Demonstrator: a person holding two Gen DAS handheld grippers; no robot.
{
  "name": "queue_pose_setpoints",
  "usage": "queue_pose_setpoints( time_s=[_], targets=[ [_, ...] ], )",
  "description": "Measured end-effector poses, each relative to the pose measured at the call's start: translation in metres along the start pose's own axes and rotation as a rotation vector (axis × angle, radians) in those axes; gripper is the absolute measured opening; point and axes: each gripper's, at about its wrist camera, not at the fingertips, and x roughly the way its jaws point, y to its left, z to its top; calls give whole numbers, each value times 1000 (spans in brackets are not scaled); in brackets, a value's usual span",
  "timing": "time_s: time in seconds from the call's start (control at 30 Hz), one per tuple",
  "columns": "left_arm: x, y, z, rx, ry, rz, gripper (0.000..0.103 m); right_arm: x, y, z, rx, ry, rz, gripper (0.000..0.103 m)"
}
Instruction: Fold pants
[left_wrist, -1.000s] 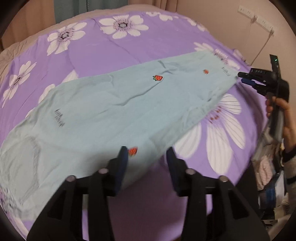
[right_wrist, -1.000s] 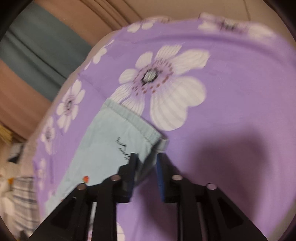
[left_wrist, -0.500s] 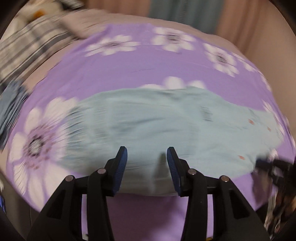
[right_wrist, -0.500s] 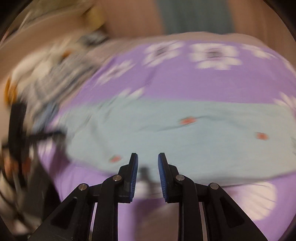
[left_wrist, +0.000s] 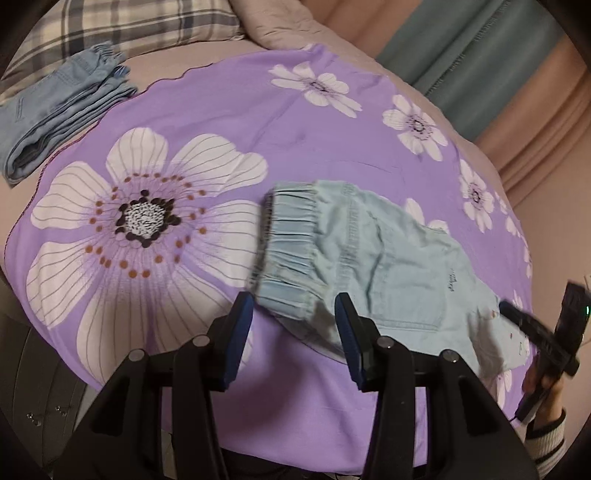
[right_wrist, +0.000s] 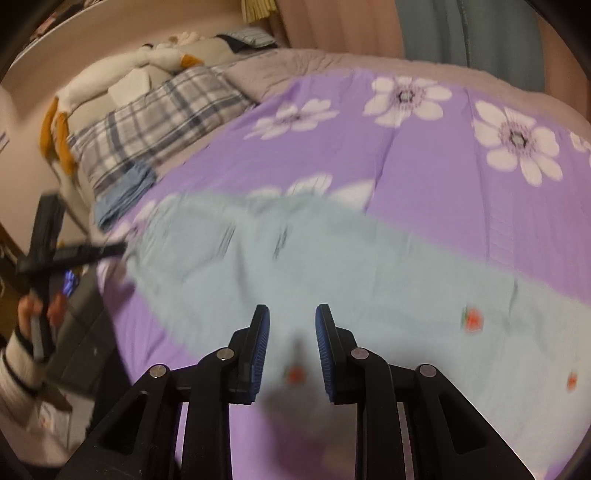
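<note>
Light blue pants (left_wrist: 376, 266) with small red strawberries lie flat on the purple flowered sheet (left_wrist: 207, 110). In the left wrist view my left gripper (left_wrist: 293, 314) is open, its jaws on either side of the near corner of the gathered elastic waistband (left_wrist: 291, 236). In the right wrist view the pants (right_wrist: 332, 266) stretch across the bed and my right gripper (right_wrist: 290, 328) is open and empty above their near edge, mid-leg. Each gripper also shows in the other's view: the right gripper (left_wrist: 532, 328) at the far right, the left gripper (right_wrist: 74, 254) at the left.
A folded pair of blue jeans (left_wrist: 62, 110) lies at the far left beside a plaid pillow (left_wrist: 140, 26). A white plush goose (right_wrist: 122, 74) rests by the pillow (right_wrist: 155, 122). The bed's near edge (left_wrist: 295, 454) drops off just below my left gripper.
Both grippers swung left along the pants. The left went from mid-leg to the waistband corner. The right let go of the leg hem and moved to mid-leg.
</note>
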Motion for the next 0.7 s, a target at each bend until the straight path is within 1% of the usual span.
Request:
queue_pose_setpoints(
  time_s=[0.1, 0.17, 0.23, 0.27, 0.37, 0.43, 0.47, 0.5, 0.57, 0.7],
  targets=[
    [3, 2, 4, -20, 6, -38, 46, 26, -6, 26, -16, 29, -28, 25],
    [6, 2, 8, -16, 6, -26, 46, 33, -4, 31, -42, 43, -45, 25],
    [10, 4, 12, -13, 6, -6, 46, 43, -3, 39, -70, 57, -61, 30],
    [11, 2, 14, -2, 5, 1, 46, 48, -3, 43, -81, 65, -69, 31],
    [13, 0, 16, 23, 6, 12, 46, 65, -5, 58, -121, 104, -51, 31],
    [16, 0, 18, 30, 10, 16, 46, 77, -5, 63, -169, 148, -42, 32],
    [17, 1, 18, 33, 14, 20, 46, 82, -4, 66, -205, 170, -57, 32],
    [19, 1, 19, 39, 19, 25, 46, 85, -3, 67, -233, 183, -64, 32],
    [22, 0, 19, 48, 24, 30, 46, 88, -2, 71, -276, 218, -28, 32],
    [27, -1, 20, 68, 34, 32, 46, 92, 5, 69, -366, 265, -8, 32]
  ],
)
